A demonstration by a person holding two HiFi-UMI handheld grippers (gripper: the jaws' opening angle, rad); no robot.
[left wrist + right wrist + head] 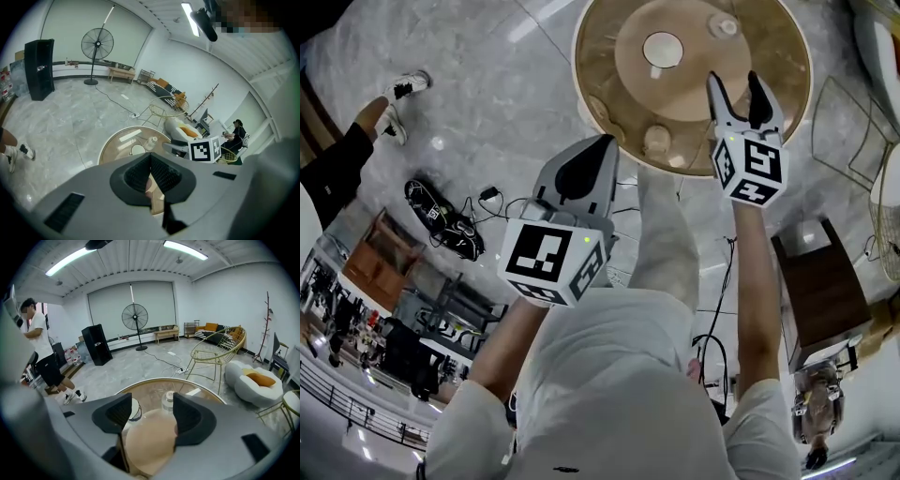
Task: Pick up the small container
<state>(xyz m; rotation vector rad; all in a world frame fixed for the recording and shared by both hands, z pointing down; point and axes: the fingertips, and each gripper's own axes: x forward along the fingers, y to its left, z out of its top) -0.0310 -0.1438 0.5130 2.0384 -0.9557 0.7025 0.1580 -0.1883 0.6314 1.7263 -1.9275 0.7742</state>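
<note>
Left gripper [598, 150]: hanging closed, holding nothing.
Right gripper [734, 84]: hovering open above round table [780, 56].
Small container [167, 401]: standing untouched beyond the jaws.

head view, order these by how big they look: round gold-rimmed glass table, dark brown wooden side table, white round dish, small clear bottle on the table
1. round gold-rimmed glass table, by far the largest
2. dark brown wooden side table
3. white round dish
4. small clear bottle, the smallest, seen from above
</note>
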